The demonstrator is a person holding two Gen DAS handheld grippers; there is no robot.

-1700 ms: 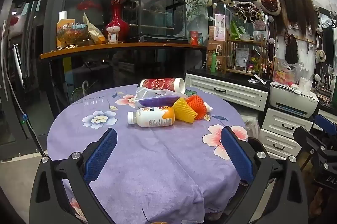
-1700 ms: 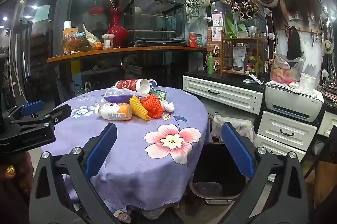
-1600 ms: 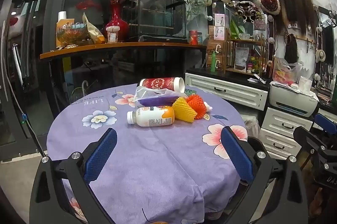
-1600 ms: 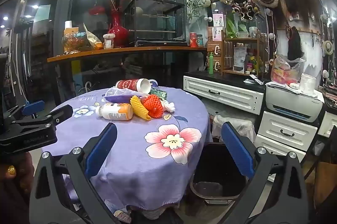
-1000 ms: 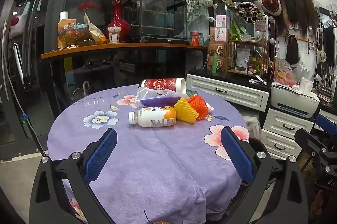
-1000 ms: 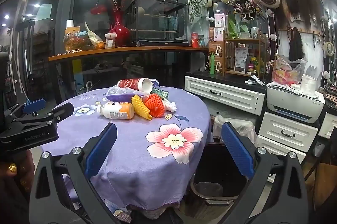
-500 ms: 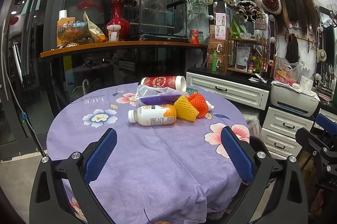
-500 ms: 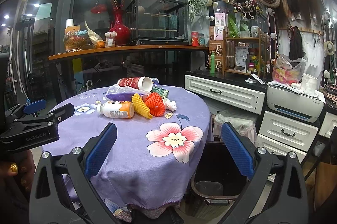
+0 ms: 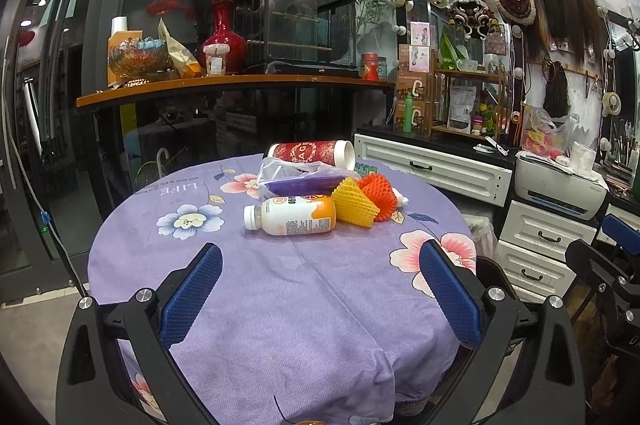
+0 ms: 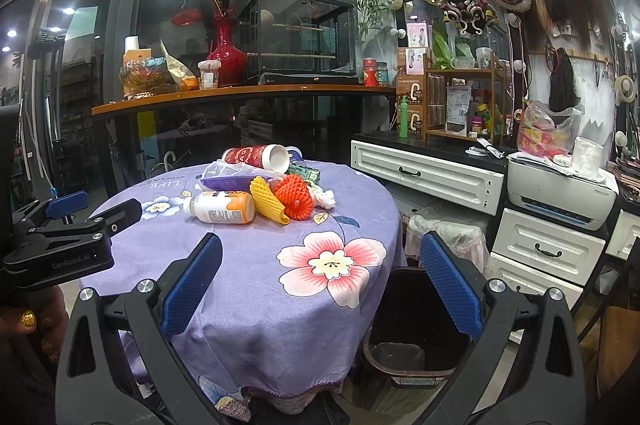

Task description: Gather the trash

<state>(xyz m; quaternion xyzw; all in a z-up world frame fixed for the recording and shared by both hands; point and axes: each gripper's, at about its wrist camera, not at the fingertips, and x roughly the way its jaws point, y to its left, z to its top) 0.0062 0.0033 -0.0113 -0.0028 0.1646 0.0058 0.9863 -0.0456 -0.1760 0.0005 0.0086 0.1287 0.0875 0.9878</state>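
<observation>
A heap of trash lies on the round purple flowered table (image 9: 280, 285): a white and orange bottle (image 9: 292, 215) on its side, a yellow foam net (image 9: 354, 207), an orange foam net (image 9: 378, 191), a purple plastic bag (image 9: 298, 177), a red paper cup (image 9: 312, 154) and crumpled white paper (image 10: 325, 198). My left gripper (image 9: 320, 291) is open and empty above the near part of the table, well short of the heap. My right gripper (image 10: 320, 283) is open and empty at the table's right edge, above a dark bin (image 10: 408, 341).
White drawer cabinets (image 10: 426, 175) and a printer (image 10: 560, 195) stand to the right. A wooden shelf (image 9: 232, 87) with a red vase (image 9: 223, 39) and a glass case runs behind the table. A bag-lined bin (image 10: 444, 229) stands by the cabinets.
Both grippers have drifted slightly towards the table; the trash looks a little nearer. Nothing was taken hold of.
</observation>
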